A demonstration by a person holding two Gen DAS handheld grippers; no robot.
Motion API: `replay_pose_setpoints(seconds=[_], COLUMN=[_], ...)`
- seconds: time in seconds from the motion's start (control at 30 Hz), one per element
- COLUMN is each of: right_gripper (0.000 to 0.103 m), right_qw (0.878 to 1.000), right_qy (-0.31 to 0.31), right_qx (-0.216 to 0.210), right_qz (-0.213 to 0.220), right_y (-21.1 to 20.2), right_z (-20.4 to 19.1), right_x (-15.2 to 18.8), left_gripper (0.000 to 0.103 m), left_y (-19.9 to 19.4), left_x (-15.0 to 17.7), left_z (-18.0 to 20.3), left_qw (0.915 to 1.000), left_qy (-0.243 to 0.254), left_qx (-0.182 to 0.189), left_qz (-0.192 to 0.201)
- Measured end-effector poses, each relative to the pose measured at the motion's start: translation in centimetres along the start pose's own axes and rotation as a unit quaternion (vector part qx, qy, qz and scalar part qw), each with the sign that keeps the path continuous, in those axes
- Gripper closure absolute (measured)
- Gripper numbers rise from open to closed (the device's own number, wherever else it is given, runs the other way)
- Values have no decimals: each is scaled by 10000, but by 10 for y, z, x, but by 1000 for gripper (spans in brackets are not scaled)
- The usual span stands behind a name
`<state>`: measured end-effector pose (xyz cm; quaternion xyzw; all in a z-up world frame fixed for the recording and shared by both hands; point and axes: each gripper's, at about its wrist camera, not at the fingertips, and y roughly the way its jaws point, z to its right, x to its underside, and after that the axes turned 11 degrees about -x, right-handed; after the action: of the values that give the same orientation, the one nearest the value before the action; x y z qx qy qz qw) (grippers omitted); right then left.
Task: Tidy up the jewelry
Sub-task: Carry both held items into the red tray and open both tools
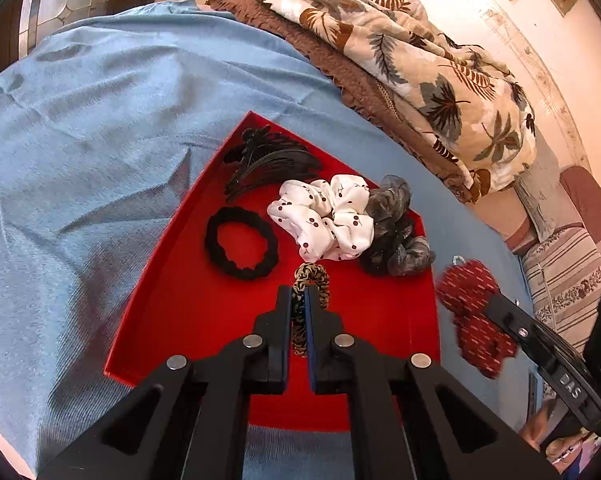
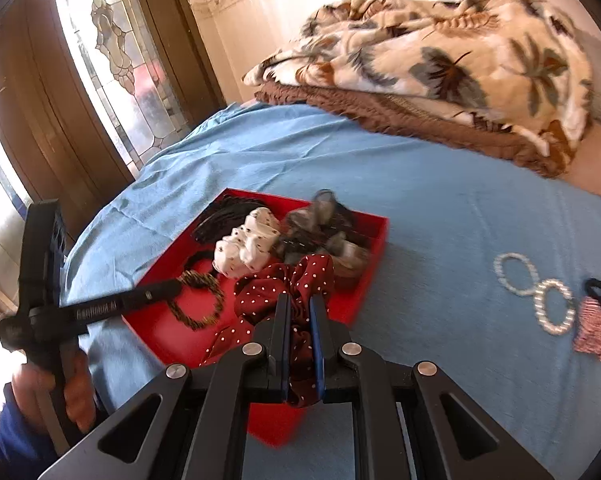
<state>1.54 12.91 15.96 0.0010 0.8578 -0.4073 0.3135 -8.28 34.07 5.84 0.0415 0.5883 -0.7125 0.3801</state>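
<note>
My left fingers (image 1: pixel 299 294) are pinched on a leopard tie (image 1: pixel 309 280), held over the near part of the red tray (image 1: pixel 172 320). My right fingers (image 2: pixel 300 312) are clamped on a red dotted scrunchie (image 2: pixel 296 280), which hangs above the tray's near right edge.

Past my left fingers, inside the tray, a black tie (image 1: pixel 241 242) lies ahead to the left. A white cherry scrunchie (image 1: pixel 324 216) sits straight ahead, touching a grey scrunchie (image 1: pixel 396 236) on its right by the tray's right wall. Black clips (image 1: pixel 268 162) are piled in the far corner.

The tray rests on a blue sheet (image 1: pixel 80 140) on the bed. Right of my right fingers, outside the tray, two pearl rings (image 2: pixel 534 292) lie on the sheet, touching each other, with a small pink-and-black piece (image 2: pixel 594 324) just beyond them. A leaf-print blanket (image 2: pixel 440 60) is heaped at the far end.
</note>
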Motion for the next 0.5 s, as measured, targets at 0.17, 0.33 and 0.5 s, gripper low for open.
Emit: replay_pose_setpoints(seconds=[0.17,0.33,0.5], right_gripper=[93,93,93], right_qw=[9992,9983,9976], right_qy=[294,347,352], right_qx=[-147,-159,-113], right_qz=[-249,-445,-582], right_y=[44,71,86], right_z=[3,3,6], right_x=[-11,-12,-8], left_gripper=[97,97,97], left_y=[9,15,22], left_x=[-3,-6,-7], left_z=[-2,-3,1], left_qw=[9999,9993,9983], left_qy=[-27,-1,104], left_qx=[-160,-366,-573], left_qz=[-25,2,-26])
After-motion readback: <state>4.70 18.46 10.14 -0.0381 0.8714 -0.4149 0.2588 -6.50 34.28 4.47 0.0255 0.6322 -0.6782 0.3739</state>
